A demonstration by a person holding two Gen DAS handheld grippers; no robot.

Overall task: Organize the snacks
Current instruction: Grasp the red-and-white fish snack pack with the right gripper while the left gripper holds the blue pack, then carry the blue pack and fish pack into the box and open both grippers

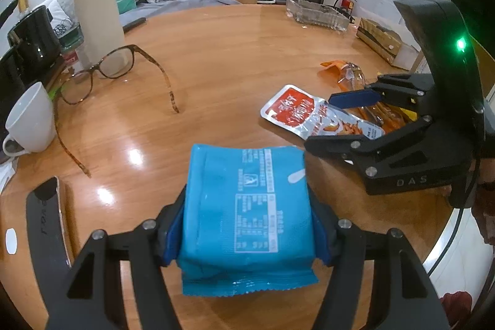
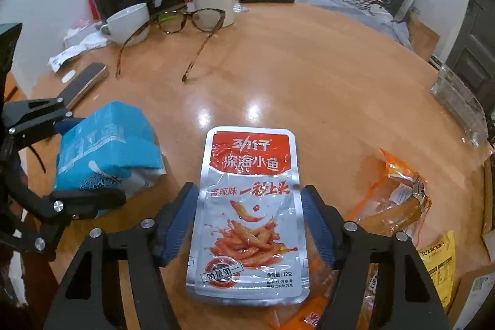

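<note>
- Left gripper (image 1: 247,225): clamped on blue snack pack (image 1: 247,206), held above wooden table (image 1: 216,51).
- Right gripper (image 2: 247,221): fingers apart, straddling silver fish-snack pouch (image 2: 247,206), lying flat on table.
- Orange wrapper (image 2: 399,190): just beside pouch.

cup (image 1: 29,119) left of glasses (image 1: 105,76) | bottle (image 1: 96,5) behind glasses | all on table (image 1: 232,51)
</note>
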